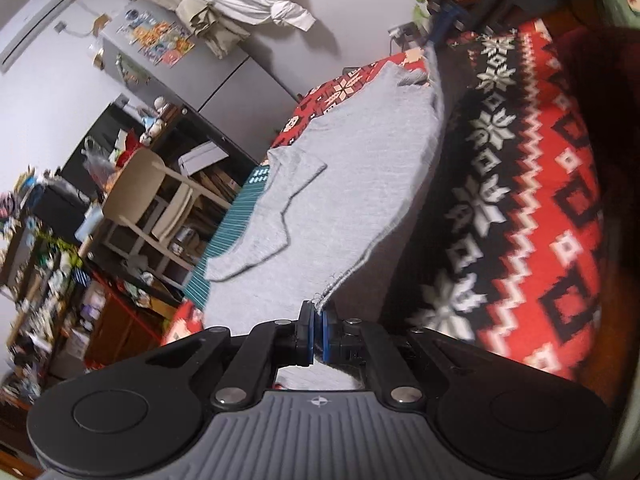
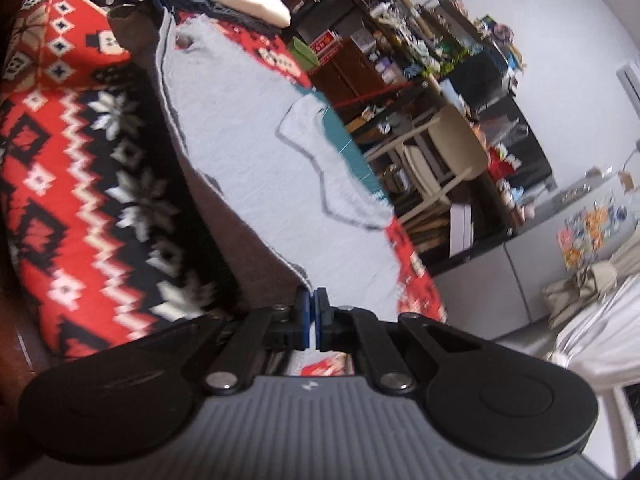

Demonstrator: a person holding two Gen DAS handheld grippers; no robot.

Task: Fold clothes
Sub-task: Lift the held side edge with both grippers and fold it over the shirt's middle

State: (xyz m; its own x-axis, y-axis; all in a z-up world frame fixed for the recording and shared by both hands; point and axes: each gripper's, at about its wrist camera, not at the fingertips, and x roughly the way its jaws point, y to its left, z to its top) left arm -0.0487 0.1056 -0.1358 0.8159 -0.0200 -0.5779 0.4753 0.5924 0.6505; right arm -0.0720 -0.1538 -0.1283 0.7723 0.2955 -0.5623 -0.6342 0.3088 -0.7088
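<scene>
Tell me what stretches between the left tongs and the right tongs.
The lifted edge of the grey shirt runs from the left tongs to the right tongs, both shut on it. Both wrist views show it; the patterned blanket lies beneath.

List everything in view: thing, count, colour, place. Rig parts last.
T-shirt: one, grey, spread on the bed, near edge lifted at both corners, one sleeve folded in over the body.
Blanket: one, red, black and white snowflake pattern, covering the bed under the shirt.
Chair: one, cream, beside the bed by the dark shelves.
Shelves: dark wood, crammed with small clutter, along the wall.
Cabinet: grey, with colourful stickers, against the wall.
Air conditioner: one, white, high on the wall.
Left gripper: one, black with blue fingers, shut on one shirt corner.
Right gripper: one, black with blue fingers, shut on the other corner.
</scene>
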